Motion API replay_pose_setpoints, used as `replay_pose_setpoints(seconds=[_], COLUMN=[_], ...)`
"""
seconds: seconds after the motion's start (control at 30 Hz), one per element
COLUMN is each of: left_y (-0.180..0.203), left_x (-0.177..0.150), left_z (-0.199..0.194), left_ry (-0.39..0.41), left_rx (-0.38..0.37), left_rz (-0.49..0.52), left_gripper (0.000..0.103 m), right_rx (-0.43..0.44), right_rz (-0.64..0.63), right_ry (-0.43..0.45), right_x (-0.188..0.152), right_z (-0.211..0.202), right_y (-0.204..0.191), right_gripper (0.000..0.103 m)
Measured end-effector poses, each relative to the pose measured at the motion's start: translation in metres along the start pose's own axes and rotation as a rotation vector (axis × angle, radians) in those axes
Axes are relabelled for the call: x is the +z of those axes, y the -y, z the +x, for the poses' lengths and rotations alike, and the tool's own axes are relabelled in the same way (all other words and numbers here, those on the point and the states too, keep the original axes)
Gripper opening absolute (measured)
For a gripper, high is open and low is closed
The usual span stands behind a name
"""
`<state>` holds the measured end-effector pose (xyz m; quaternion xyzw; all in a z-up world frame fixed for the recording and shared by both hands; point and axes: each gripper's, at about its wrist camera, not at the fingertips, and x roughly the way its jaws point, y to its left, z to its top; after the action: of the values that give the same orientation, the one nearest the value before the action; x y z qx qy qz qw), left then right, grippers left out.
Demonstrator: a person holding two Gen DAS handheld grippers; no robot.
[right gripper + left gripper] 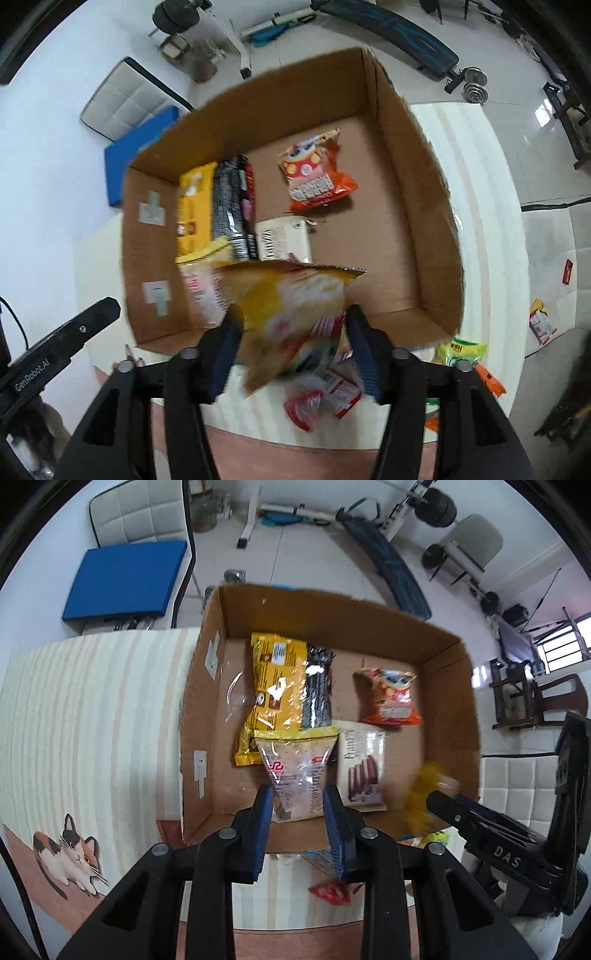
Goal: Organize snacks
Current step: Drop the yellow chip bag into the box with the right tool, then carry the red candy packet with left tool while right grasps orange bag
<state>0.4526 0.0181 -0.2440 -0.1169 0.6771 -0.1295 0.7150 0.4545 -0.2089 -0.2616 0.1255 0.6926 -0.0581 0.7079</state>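
Observation:
An open cardboard box [447, 686] [424, 206] stands on the striped table. Inside lie a yellow packet [271, 686], a black packet [317, 694], an orange snack bag [393, 698] [317, 177] and a cream wafer pack [364, 768] [282, 240]. My left gripper [301, 805] hovers over the box's near wall with its jaws around a clear yellow-topped packet [299, 771]; I cannot tell if they press it. My right gripper [291, 332] is shut on a blurred yellow snack bag [295, 306] above the box's near edge.
Loose snacks lie on the table before the box: a red packet [332, 891] [317, 395] and a green packet [461, 352]. White chairs [140, 513], a blue cushion [125, 579] and gym gear [388, 565] stand beyond the table.

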Motion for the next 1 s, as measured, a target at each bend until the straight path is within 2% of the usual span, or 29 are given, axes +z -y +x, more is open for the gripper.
replay_pose_setpoints(seconds=[0.03, 0.07, 0.17, 0.23, 0.37, 0.47, 0.57, 0.73, 0.87, 1.0], left_y=[0.001, 0.002, 0.008, 0.013, 0.024, 0.031, 0.041, 0.046, 0.051, 0.061], left_x=[-0.001, -0.004, -0.013, -0.023, -0.051, -0.078, -0.107, -0.143, -0.16, -0.173], left_z=[0.003, 0.004, 0.0, -0.007, -0.017, -0.013, 0.005, 0.061, 0.099, 0.123], left_ry=[-0.004, -0.003, 0.014, 0.044, 0.084, 0.085, 0.04, -0.101, -0.183, -0.24], left_rx=[0.0, 0.003, 0.011, 0.034, 0.049, 0.028, 0.01, -0.031, -0.047, -0.057], left_rz=[0.002, 0.003, 0.018, 0.039, 0.087, 0.109, 0.131, 0.076, 0.033, 0.035], left_gripper=[0.027, 0.027, 0.027, 0.027, 0.032, 0.041, 0.052, 0.052, 0.052, 0.052], right_rx=[-0.007, -0.002, 0.015, 0.009, 0.025, 0.039, 0.012, 0.013, -0.013, -0.025], right_rz=[-0.008, -0.013, -0.013, -0.03, -0.052, -0.029, 0.08, 0.338, 0.424, 0.475], right_ry=[-0.004, -0.005, -0.01, 0.004, 0.019, 0.014, 0.007, -0.057, -0.093, -0.116], right_x=[-0.002, -0.004, -0.011, -0.018, -0.041, -0.068, -0.1, -0.143, -0.158, -0.164], right_z=[0.002, 0.003, 0.001, -0.004, -0.02, -0.026, -0.024, 0.003, 0.029, 0.051], right_y=[0.0, 0.001, 0.005, 0.005, 0.014, 0.036, 0.081, 0.165, 0.202, 0.224], right_gripper=[0.082, 0.084, 0.085, 0.089, 0.09, 0.09, 0.09, 0.09, 0.09, 0.09])
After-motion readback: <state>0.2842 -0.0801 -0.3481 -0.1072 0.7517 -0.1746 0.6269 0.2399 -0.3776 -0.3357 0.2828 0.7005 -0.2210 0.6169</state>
